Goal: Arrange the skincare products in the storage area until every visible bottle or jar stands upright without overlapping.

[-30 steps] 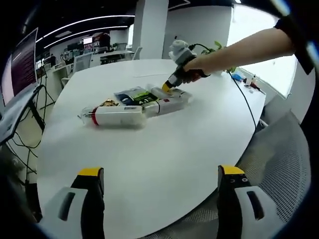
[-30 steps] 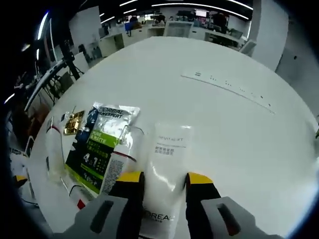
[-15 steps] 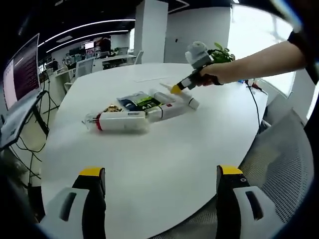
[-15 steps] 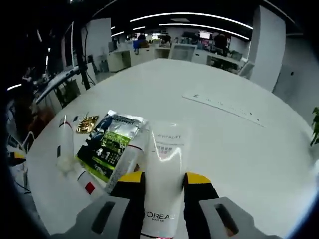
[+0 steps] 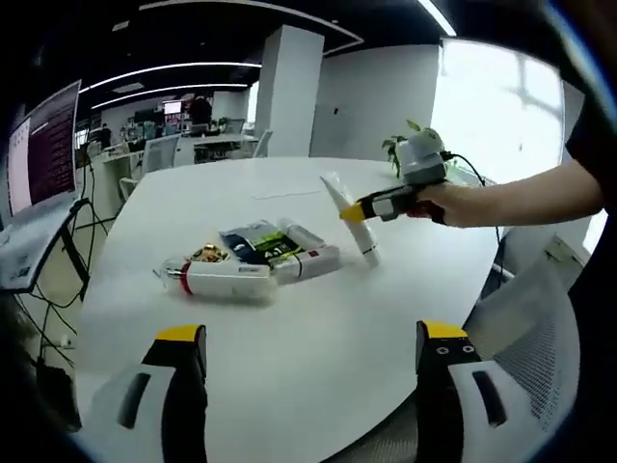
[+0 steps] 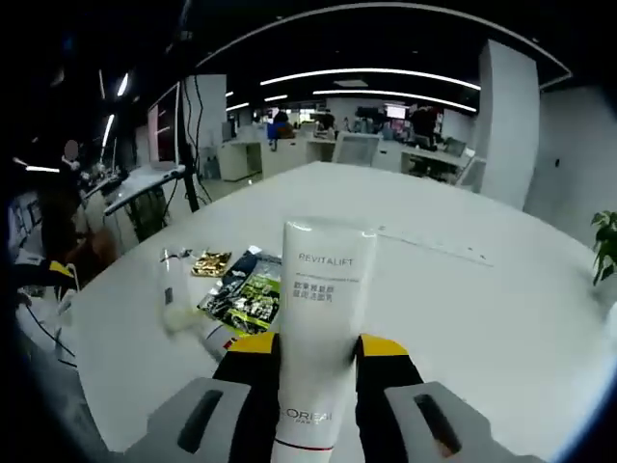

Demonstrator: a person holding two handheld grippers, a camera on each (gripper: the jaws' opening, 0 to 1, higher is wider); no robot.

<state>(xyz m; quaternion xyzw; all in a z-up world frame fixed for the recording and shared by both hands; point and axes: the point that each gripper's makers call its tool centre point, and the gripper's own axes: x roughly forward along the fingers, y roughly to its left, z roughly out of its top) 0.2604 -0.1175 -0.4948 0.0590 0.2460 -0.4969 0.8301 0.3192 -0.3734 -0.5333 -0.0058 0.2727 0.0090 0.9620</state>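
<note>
I am working over a smooth white oval table (image 5: 289, 318) in an open office, where a clear-capped white bottle (image 5: 220, 280), a glossy green sachet (image 5: 270, 243) and a second white tube (image 5: 313, 262) lie flat in a cluster, their small print too blurred to read. My left gripper (image 5: 307, 386) hangs wide apart and empty short of them, while my right gripper (image 6: 316, 357) is clamped on the soft white Revitalift tube (image 6: 320, 318), lifted tilted just right of the cluster, its cap end cut off below the jaws.

A large, rounded white tabletop (image 5: 318, 328) carries a small cluster of skincare items lying flat near its middle: a clear bottle with a red cap (image 5: 220, 279), a green sachet (image 5: 265, 243), and a gold packet (image 5: 204, 255).
</note>
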